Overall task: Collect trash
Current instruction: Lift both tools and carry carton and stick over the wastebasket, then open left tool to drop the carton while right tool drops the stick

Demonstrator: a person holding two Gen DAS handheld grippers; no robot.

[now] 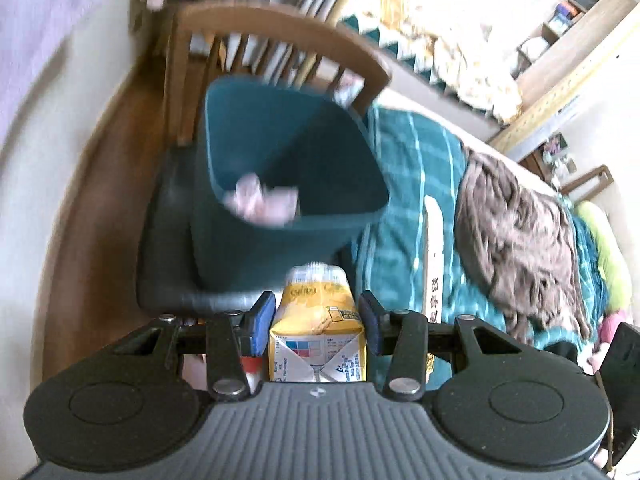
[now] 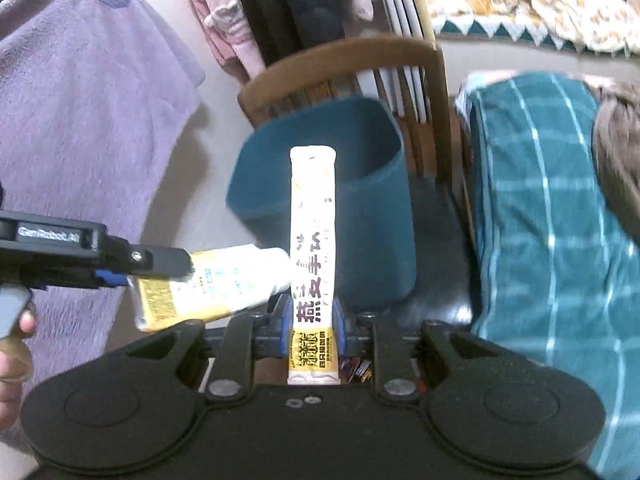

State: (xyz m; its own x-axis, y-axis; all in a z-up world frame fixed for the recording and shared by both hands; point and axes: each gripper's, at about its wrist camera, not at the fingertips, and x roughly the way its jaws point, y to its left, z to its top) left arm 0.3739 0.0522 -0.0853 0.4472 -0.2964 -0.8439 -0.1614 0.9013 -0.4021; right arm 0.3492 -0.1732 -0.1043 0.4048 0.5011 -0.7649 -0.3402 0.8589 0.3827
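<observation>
A dark teal trash bin (image 1: 288,168) stands on a black chair seat (image 1: 168,248); crumpled pale paper (image 1: 262,200) lies inside it. My left gripper (image 1: 316,320) is shut on a yellow and white drink carton (image 1: 318,320), held just in front of the bin. In the right wrist view the left gripper (image 2: 116,272) comes in from the left with the carton (image 2: 212,284). My right gripper (image 2: 312,320) is shut on a long white snack packet (image 2: 312,240) with a yellow base. The packet points up in front of the bin (image 2: 360,208).
The wooden chair back (image 2: 340,60) rises behind the bin. A bed with a teal striped blanket (image 2: 552,208) and a brown throw (image 1: 516,248) lies to the right. Purple fleece clothing (image 2: 80,128) hangs at left. Shelves (image 1: 568,32) stand far right.
</observation>
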